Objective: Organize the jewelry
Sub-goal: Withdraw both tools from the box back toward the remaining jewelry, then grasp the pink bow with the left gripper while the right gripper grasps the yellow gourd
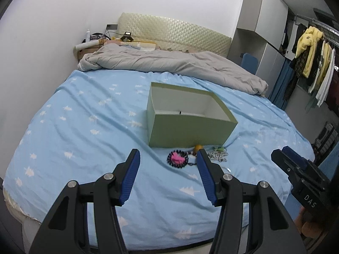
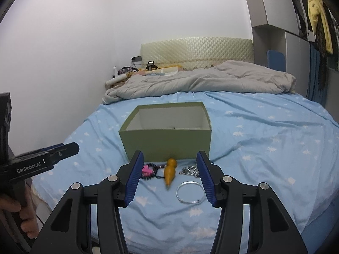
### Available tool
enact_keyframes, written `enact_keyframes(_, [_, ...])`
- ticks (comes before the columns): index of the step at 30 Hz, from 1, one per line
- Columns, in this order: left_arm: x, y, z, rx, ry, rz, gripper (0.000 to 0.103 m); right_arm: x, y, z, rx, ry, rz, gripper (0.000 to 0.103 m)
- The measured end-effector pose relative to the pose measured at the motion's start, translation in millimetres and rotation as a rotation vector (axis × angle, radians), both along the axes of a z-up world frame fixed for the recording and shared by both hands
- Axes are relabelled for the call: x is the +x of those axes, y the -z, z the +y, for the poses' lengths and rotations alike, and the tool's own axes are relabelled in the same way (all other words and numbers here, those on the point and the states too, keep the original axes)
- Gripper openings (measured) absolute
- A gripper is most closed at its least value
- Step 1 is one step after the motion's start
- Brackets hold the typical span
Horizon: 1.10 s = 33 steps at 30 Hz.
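Observation:
An open pale-green box (image 1: 186, 131) (image 2: 167, 146) stands on the blue bed sheet. In front of it lie a black bead bracelet with a pink tassel (image 1: 177, 158) (image 2: 148, 170), an orange gourd pendant (image 1: 198, 147) (image 2: 169, 172), a silver chain (image 1: 218, 155) (image 2: 189, 171) and a silver bangle (image 2: 189, 192). My left gripper (image 1: 167, 152) hovers open just short of the bracelet, holding nothing. My right gripper (image 2: 169, 155) is open above the gourd and bangle, also holding nothing. Each gripper shows at the edge of the other's view: the right gripper (image 1: 284, 158) and the left gripper (image 2: 72, 148).
A rumpled grey duvet (image 1: 169, 63) lies across the bed behind the box, below a quilted headboard (image 1: 173, 33). A white wall runs along the left. Grey wardrobes (image 1: 267, 21) and hanging clothes (image 1: 311, 53) stand to the right. A cluttered bedside stand (image 1: 95, 42) is in the far corner.

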State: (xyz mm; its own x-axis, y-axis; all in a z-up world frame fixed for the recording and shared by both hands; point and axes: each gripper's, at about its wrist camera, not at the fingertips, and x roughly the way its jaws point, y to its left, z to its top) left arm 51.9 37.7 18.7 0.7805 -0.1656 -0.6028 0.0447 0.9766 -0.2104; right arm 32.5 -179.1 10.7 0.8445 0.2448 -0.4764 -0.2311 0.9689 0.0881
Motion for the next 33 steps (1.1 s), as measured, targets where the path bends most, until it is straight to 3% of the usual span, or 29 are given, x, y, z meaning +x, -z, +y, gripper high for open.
enact_keyframes(15, [2.2,52.0,-11.7,-0.020,0.045,0.100,0.056,-5.5,45.1,-16.4,0.005,0.027,0.046,0.050])
enact_keyframes(24, [37.6,86.5,-10.0,-0.077,0.056,0.159,0.055,27.1,82.6,-13.0,-0.007,-0.006,0.112,0.050])
enact_keyframes(33, [80.7,106.2,-19.1,-0.104,0.116,0.176,0.044,65.3,112.7,2.9,-0.004,-0.072,0.146,0.050])
